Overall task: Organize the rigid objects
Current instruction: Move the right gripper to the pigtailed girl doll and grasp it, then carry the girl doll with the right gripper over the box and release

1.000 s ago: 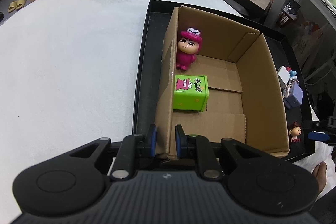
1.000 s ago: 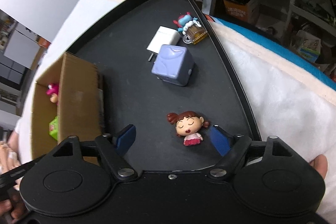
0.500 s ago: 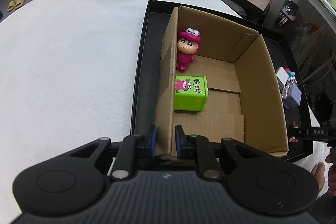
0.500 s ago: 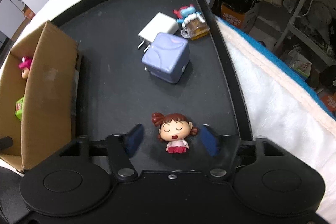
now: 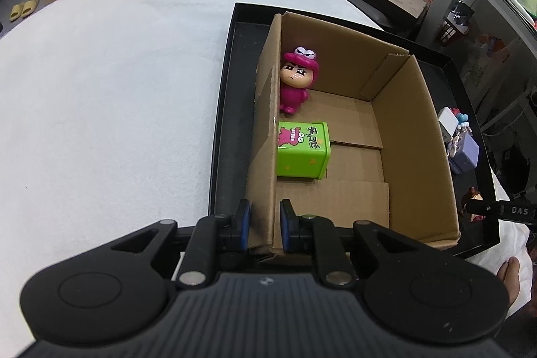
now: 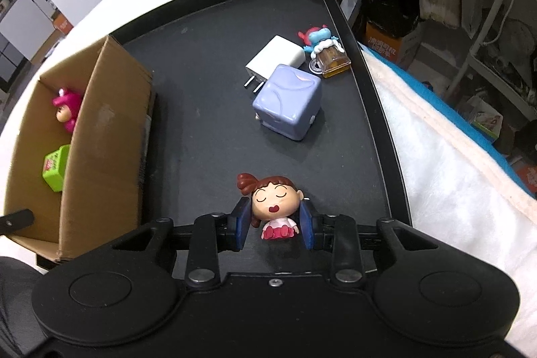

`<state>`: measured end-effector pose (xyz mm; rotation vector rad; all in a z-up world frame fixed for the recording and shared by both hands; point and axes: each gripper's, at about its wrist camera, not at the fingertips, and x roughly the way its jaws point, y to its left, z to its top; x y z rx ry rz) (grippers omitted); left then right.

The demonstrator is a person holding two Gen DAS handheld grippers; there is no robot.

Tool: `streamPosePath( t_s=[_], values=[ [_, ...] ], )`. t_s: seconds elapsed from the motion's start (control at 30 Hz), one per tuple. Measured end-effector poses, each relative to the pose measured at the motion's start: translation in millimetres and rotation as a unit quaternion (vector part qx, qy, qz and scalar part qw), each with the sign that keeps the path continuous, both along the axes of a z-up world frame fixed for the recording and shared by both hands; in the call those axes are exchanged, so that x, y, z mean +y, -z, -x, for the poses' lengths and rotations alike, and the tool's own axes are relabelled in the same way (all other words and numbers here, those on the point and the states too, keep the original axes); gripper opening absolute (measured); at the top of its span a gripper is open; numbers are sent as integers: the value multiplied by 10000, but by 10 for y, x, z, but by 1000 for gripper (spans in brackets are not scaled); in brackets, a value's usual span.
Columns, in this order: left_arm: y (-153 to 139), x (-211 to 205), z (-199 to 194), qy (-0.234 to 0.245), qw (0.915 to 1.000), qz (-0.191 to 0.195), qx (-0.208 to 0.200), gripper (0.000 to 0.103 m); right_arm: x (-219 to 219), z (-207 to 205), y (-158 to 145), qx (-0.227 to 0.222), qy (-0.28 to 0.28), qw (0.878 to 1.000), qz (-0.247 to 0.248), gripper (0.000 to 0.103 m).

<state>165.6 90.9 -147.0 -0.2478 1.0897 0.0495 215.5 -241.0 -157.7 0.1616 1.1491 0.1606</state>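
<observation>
A white cloth (image 5: pixel 117 89) covers the table on the left. On it sits a black tray (image 5: pixel 221 123), and a brown cardboard box (image 5: pixel 419 140) stands in the tray with its top open. The left gripper (image 5: pixel 265 220) is clamped on the near corner of the box's left wall, one blue pad outside and one inside. In the box, close to that wall, a pink doll (image 5: pixel 297 79) stands up at the far end, and a green tin (image 5: pixel 302 153) sits just in front of it. To the right of the box, on the bare tray, are the other toys. At the near end, the right gripper (image 6: pixel 275 223) has just squeezed shut on a little girl doll (image 6: pixel 273 203) with brown hair and closed eyes. Its blue pads press on both sides of her head. Farther back on the tray lies a purple cube (image 6: pixel 288 106). A white plug (image 6: pixel 275 57) lies just behind it, touching it. A small blue and red toy (image 6: pixel 317 36) and a see-through amber block (image 6: pixel 332 61) sit by the tray's right rim. Past that rim lies more white cloth with a blue edge.
</observation>
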Motion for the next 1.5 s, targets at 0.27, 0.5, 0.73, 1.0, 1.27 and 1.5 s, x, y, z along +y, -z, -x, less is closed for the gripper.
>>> streamPosePath(
  t_s=[0.27,0.5,0.73,1.0,1.27,1.5],
  values=[
    [3,19,-11,43,10000,71,-8,17,31,27,-273,-381,-50,9993,3,31],
    [15,31,3,89,9999,130,-32,16,129,5,-512,-686,-81,9976,14,31],
    [20,73,5,121,9997,187,-60,15,310,-23,-661,-848,-167,9962,46,31],
    [24,89,13,117,9996,246,-73,15,525,-65,-790,-954,-318,9949,38,31],
    [36,126,18,143,9994,300,-110,16,839,-125,-903,-1041,-557,9930,39,31],
    [42,158,28,173,9989,403,-155,16,1172,-200,-940,-1057,-791,9912,26,31]
  ],
)
